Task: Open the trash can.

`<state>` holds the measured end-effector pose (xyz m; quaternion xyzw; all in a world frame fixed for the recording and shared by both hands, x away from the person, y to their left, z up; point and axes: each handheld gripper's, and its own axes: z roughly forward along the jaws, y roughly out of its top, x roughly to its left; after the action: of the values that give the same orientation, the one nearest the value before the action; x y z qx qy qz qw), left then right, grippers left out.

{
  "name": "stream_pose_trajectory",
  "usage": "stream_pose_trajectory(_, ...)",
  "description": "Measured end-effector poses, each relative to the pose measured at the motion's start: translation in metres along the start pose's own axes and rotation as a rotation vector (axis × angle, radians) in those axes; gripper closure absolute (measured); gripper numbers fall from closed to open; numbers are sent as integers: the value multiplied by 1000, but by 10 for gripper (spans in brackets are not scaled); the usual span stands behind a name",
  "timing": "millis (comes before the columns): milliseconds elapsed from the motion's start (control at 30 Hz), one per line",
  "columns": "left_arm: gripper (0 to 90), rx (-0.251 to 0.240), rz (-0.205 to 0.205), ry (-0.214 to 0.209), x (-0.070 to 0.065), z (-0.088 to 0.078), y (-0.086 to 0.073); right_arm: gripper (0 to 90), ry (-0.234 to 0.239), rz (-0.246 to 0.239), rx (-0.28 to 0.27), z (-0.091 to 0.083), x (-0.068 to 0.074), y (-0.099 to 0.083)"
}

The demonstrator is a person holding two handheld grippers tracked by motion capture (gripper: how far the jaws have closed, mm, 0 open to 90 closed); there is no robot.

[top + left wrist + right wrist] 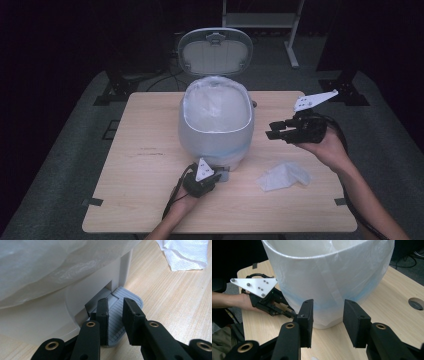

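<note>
A white pedal bin (216, 125) stands mid-table with its lid (215, 51) up and a clear plastic liner (329, 272) folded over its rim. My left gripper (216, 176) is at the bin's front base. Its jaws (115, 307) are nearly together, nothing is between them, and their tips rest on the grey ribbed pedal (132, 296). My right gripper (270, 131) hovers just right of the bin, pointing at its side. It is open (328, 312) and empty. A crumpled white tissue (282, 176) lies on the table to the front right.
The wooden table (140, 165) has bare room on its left half. A cable hole (416, 303) is cut in the tabletop near the bin. Dark stand legs (117, 87) and a metal frame (292, 50) stand on the floor behind the table.
</note>
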<state>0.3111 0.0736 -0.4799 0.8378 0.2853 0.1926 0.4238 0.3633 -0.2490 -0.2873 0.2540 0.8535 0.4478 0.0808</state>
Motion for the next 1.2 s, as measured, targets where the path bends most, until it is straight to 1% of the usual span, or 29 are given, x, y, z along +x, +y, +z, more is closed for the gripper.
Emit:
stream_pose_trajectory(333, 751, -2, -2, -1, 0, 0, 0, 576, -2, 0, 0, 1, -1, -12)
stream_pose_trajectory(433, 751, 3, 3, 0, 0, 0, 0, 575, -8, -2, 5, 2, -1, -16)
stream_pose_trajectory(600, 751, -4, -5, -2, -1, 0, 0, 566, -12, -1, 6, 3, -2, -22)
stream_pose_trajectory(800, 751, -4, -2, 1, 0, 0, 0, 553, -11, 9, 9, 6, -3, -30)
stream_pose_trajectory(933, 751, -4, -2, 1, 0, 0, 0, 551, -14, 21, 16, 10, -4, -40)
stream_pose_trajectory(1200, 751, -4, -2, 1, 0, 0, 0, 551, -15, 42, 12, 11, -7, -52)
